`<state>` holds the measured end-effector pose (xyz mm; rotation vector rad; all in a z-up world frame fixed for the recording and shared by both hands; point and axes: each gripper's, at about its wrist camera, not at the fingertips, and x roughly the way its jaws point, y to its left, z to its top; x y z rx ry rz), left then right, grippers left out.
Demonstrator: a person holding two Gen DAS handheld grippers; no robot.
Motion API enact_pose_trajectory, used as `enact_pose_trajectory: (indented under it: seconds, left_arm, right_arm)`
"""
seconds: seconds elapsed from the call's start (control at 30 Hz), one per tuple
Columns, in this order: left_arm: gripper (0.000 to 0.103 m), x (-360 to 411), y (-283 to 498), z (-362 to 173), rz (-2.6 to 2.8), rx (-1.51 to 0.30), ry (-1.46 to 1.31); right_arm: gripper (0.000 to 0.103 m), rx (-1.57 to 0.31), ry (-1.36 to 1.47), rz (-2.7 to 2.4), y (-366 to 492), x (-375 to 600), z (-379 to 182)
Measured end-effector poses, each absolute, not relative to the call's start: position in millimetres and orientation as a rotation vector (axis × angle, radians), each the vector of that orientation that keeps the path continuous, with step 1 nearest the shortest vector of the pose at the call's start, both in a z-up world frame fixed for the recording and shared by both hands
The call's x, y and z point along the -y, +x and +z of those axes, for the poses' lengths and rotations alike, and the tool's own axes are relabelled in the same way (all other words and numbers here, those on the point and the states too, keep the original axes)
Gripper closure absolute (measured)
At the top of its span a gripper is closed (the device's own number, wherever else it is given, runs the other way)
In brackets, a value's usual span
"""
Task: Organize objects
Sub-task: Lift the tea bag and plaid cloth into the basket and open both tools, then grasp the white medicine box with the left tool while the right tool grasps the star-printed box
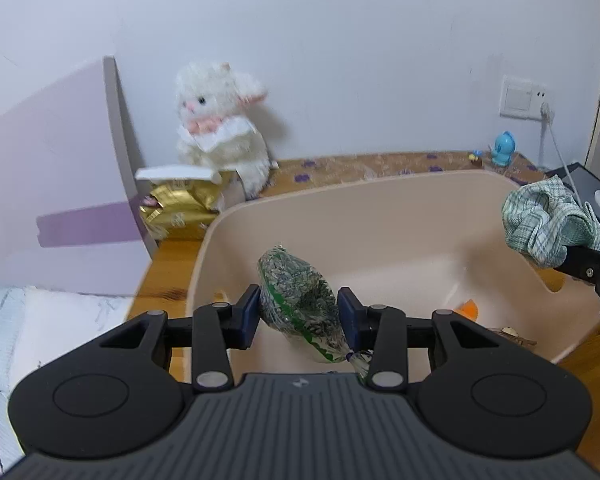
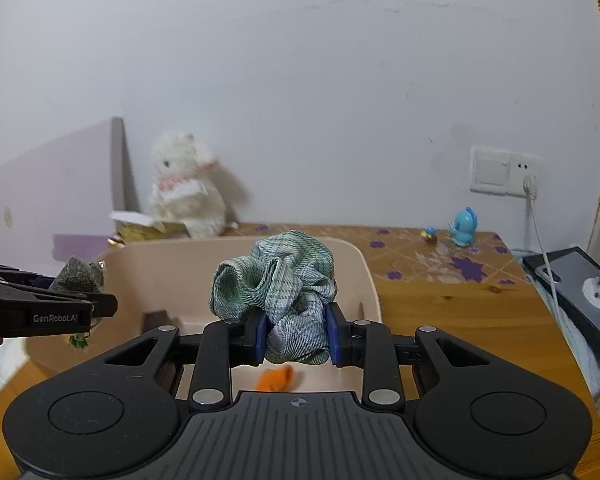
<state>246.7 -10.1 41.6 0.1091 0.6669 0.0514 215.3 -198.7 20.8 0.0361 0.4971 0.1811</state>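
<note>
Showing only rightward: phone stand (image 2: 568, 276) beside bin (image 2: 364, 264).

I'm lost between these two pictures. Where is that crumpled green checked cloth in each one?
Left wrist view: the green checked cloth is at the far right edge, pinched by the right gripper above the beige bin.
Right wrist view: the same cloth fills the centre, clamped between the blue pads.
Shared landmark: the white plush toy against the wall, behind the bin.
</note>
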Motion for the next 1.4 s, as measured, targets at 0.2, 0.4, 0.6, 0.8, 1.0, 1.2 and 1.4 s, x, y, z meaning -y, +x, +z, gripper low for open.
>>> enact_pose_trajectory:
  seconds: [0.2,0.4,0.6,0.8,1.0,1.2,1.4]
  left_arm:
    - [0.059,10,269,17,0.065,-0.75,0.096]
    - [0.048,3,270,16,0.048,-0.769,0.053]
    - [0.022,0,252,31,0.058,-0.739,0.064]
    - [0.021,-8,231,45,0.064,-0.718,0.033]
    - [0.017,-11,197,61,0.049,-0.693,0.043]
    - [0.017,-15,160,67,0.053,-0.678,0.06]
    - [0.017,-17,128,55,0.065,-0.695,0.085]
  right_arm:
    - [0.075,-0.601,0.042,0.178,238,195,5]
    - [0.053,-0.596,0.021,0.181,231,187,9]
    - [0.015,-0.546,0.014,0.176,212,187,28]
    - [0.004,-0.507,0.025,0.184,187,187,47]
    - [0.0,-0.477,0.011,0.197,156,185,56]
    - [0.0,-0.508,0.02,0.211,130,183,44]
    - [0.0,-0.553,0.018,0.233,103,182,21]
